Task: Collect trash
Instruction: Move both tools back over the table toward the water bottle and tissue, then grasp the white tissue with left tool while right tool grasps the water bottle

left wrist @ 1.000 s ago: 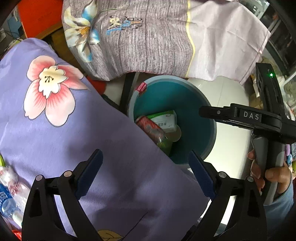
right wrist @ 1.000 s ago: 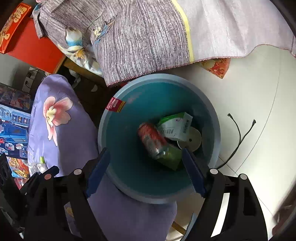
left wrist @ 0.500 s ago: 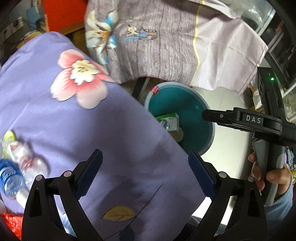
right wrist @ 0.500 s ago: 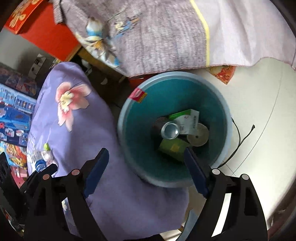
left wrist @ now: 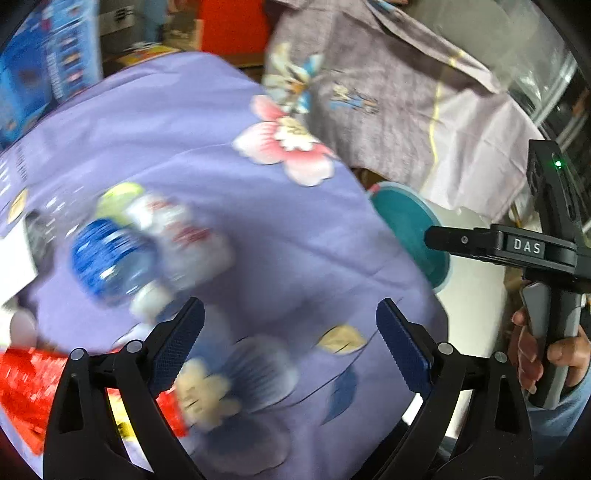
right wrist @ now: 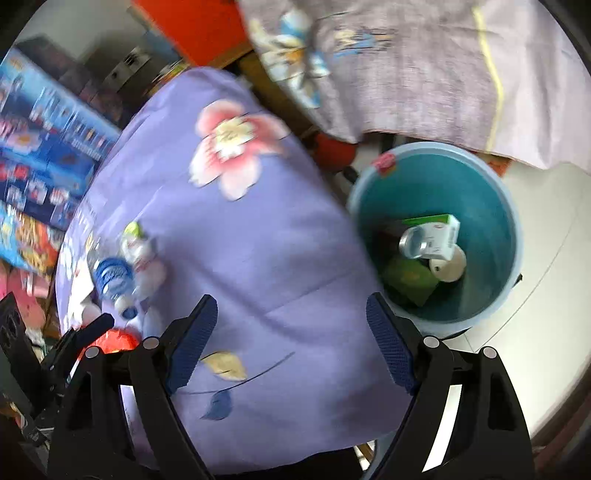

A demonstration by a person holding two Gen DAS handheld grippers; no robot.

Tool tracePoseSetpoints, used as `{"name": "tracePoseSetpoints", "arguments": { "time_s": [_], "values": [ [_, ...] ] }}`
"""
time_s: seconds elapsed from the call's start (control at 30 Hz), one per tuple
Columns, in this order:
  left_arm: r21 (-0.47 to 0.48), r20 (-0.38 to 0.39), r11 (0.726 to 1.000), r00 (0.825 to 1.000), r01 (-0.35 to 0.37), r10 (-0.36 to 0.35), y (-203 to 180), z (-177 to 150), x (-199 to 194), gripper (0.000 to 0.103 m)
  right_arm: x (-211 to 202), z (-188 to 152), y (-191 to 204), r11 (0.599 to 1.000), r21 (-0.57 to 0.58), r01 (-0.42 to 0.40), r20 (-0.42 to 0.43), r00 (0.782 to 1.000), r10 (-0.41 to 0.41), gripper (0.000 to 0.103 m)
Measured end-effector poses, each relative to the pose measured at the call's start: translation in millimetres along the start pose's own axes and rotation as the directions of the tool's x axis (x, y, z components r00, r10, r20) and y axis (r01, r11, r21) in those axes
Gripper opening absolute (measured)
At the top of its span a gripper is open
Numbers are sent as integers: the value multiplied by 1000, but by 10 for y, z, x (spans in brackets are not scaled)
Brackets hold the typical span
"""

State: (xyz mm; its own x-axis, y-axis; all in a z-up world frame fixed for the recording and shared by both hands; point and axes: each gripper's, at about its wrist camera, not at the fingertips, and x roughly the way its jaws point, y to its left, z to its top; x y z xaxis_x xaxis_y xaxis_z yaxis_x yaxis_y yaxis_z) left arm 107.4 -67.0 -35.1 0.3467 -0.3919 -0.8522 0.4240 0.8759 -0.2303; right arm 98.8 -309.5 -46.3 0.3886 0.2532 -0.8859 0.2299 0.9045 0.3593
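A teal trash bin [right wrist: 513,221] stands on the floor at the right and holds a can [right wrist: 413,242], a green-and-white box [right wrist: 441,236], a green pack [right wrist: 406,277] and a round lid [right wrist: 452,266]. On the purple flowered cloth [right wrist: 258,258] lie a blue-labelled bottle [left wrist: 110,258] and a white bottle with a green cap [left wrist: 177,232], both blurred. A red package [left wrist: 26,384] lies below them. My left gripper [left wrist: 290,332] hangs open over the cloth, to the right of the bottles. My right gripper [right wrist: 291,325] is open and empty above the cloth's edge, to the left of the bin.
A grey-and-pink patterned sheet [right wrist: 424,66] hangs over the bin's far side. Colourful boxes [right wrist: 44,155] stand at the left, a red surface [right wrist: 192,26] at the back. White floor [right wrist: 554,258] lies right of the bin. A hand [left wrist: 546,354] holds the right gripper's handle.
Both grippers have swung left, away from the bin and over the purple cloth. The bin has slid to the right in both views, and the bottles and red package have come closer.
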Motion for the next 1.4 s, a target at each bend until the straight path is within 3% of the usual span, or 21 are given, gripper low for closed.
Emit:
{"name": "tracePoseSetpoints", "arguments": {
  "time_s": [0.43, 0.83, 1.1, 1.4],
  "values": [
    [-168, 54, 981, 992, -100, 111, 1087, -519, -662, 94, 358, -255, 1345, 971, -240, -11, -92, 996, -12, 79],
    [-384, 88, 912, 977, -146, 194, 2176, -650, -1059, 94, 697, -170, 2208, 922, -388, -18, -136, 990, -38, 79],
    [-385, 51, 900, 970, -202, 240, 2553, -512, -1030, 94, 1071, 53, 2702, 882, -470, -33, -187, 980, -63, 79],
    [-301, 42, 930, 971, -210, 233, 2738, -250, -967, 94, 1468, 212, 3002, 846, -531, -51, -242, 966, -94, 79]
  ]
}}
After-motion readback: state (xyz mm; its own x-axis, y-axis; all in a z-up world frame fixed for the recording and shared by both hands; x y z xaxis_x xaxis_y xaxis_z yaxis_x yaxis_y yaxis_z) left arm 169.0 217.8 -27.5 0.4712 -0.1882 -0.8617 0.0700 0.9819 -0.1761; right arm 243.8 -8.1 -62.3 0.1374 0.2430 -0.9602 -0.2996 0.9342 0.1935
